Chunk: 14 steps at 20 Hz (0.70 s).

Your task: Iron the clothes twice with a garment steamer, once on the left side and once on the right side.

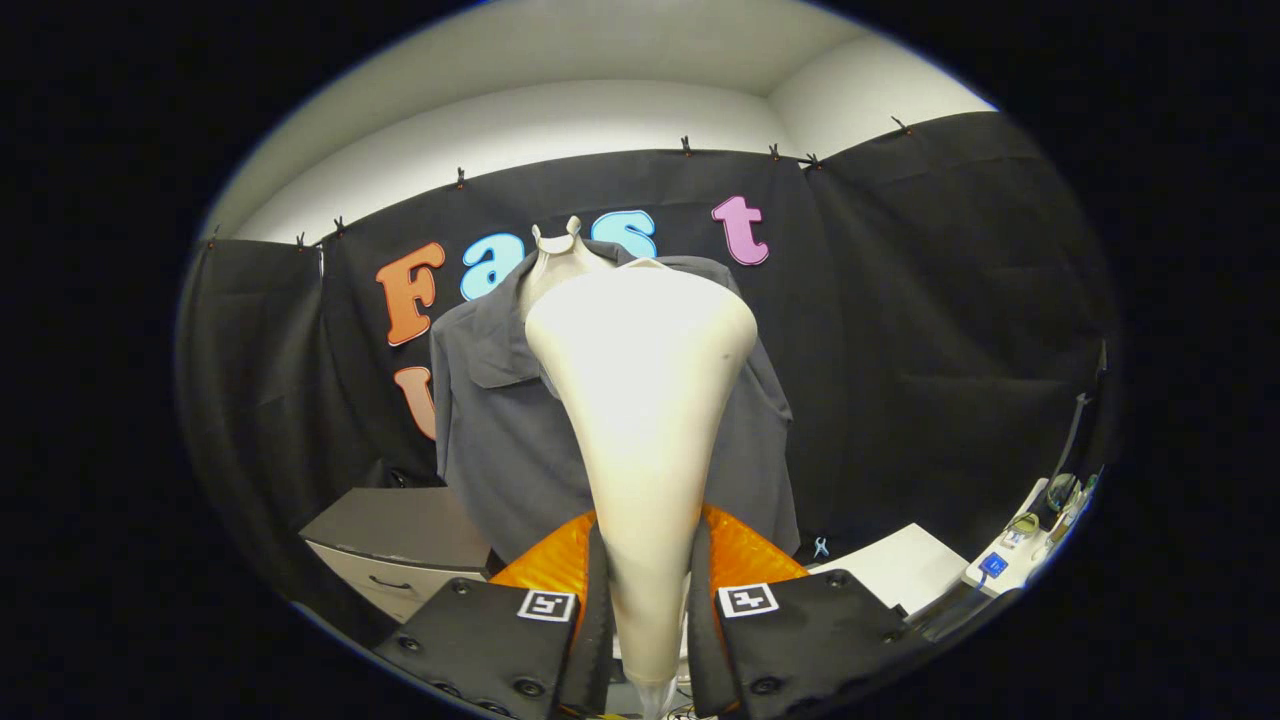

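In hand-held gripper (648,620): steamer (640,400) upright.

Gripper (645,620) jaws carry square coded markers and round screws.

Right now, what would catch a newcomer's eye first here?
A pale steamer rises between the fingers of the tool, which is shut on its handle. Just beyond its wide head hangs a grey shirt on a mannequin. A drawer unit stands beside the shirt.
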Each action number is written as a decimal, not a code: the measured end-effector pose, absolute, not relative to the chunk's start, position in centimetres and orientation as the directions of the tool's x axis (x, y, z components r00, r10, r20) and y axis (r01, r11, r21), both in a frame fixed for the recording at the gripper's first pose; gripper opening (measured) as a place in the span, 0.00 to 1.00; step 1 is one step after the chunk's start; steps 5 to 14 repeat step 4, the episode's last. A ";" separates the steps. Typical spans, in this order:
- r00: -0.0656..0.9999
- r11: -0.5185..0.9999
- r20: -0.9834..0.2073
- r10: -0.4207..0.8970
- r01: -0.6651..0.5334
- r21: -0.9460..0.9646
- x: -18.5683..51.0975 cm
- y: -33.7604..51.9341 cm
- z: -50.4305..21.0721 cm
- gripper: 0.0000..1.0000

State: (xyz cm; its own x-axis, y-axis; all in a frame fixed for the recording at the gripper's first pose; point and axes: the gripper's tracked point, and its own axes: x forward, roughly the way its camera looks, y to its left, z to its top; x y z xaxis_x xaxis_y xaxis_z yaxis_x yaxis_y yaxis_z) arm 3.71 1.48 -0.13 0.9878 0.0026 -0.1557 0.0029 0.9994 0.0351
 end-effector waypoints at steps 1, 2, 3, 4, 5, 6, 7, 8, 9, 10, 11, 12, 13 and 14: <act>0.988 0.999 -0.156 0.006 -0.001 0.034 3.8 1.5 -0.1 0.38; 0.988 0.999 -0.155 0.012 -0.008 0.031 3.9 1.6 -0.1 0.38; 0.988 0.999 -0.155 0.023 -0.019 0.032 4.0 1.8 -0.1 0.38; 0.987 0.999 -0.156 0.034 -0.028 0.037 4.1 2.1 -0.2 0.38; 0.987 0.999 -0.156 0.034 -0.028 0.037 4.1 2.1 -0.2 0.38; 0.987 0.999 -0.156 0.034 -0.028 0.037 4.1 2.1 -0.2 0.38; 0.987 0.999 -0.156 0.034 -0.028 0.037 4.1 2.1 -0.2 0.38; 0.987 0.999 -0.156 0.034 -0.028 0.037 4.1 2.1 -0.2 0.38; 0.987 0.999 -0.156 0.034 -0.028 0.037 4.1 2.1 -0.2 0.38; 0.987 0.999 -0.156 0.034 -0.028 0.037 4.1 2.1 -0.2 0.38; 0.987 0.999 -0.156 0.034 -0.028 0.037 4.1 2.1 -0.2 0.38; 0.987 0.999 -0.156 0.034 -0.028 0.037 4.1 2.1 -0.2 0.38; 0.987 0.999 -0.156 0.034 -0.028 0.037 4.1 2.1 -0.2 0.38; 0.987 0.999 -0.156 0.034 -0.028 0.037 4.1 2.1 -0.2 0.38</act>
